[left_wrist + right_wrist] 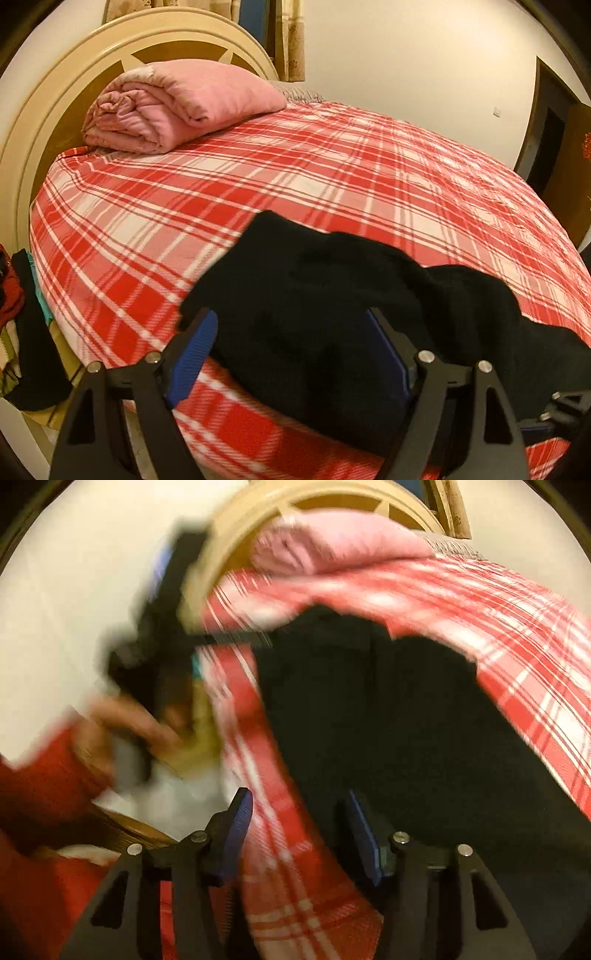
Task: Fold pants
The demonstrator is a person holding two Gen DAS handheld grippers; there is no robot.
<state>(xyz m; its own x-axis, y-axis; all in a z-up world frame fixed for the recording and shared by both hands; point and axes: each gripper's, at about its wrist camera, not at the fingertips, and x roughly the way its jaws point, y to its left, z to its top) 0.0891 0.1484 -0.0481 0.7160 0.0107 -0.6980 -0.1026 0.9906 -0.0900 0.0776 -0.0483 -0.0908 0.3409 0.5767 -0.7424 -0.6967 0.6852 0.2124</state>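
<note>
Both claws, left (pixel 290 341) and right (pixel 299 823), spread wide over black pants (pixel 332 314) on plaid bed (pixel 332 166).

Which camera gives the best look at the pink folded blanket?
The left wrist view: the pink folded blanket is sharp and whole by the headboard. The right wrist view shows only a blurred pink patch of it.

A bed (pixel 332 166) covered by a red and white plaid sheet (pixel 147 229) carries everything. Black pants (pixel 314 295) lie bunched on the sheet near its front edge. A folded pink blanket (pixel 177 103) rests on the sheet at the far end, against the cream headboard (pixel 48 122).
</note>
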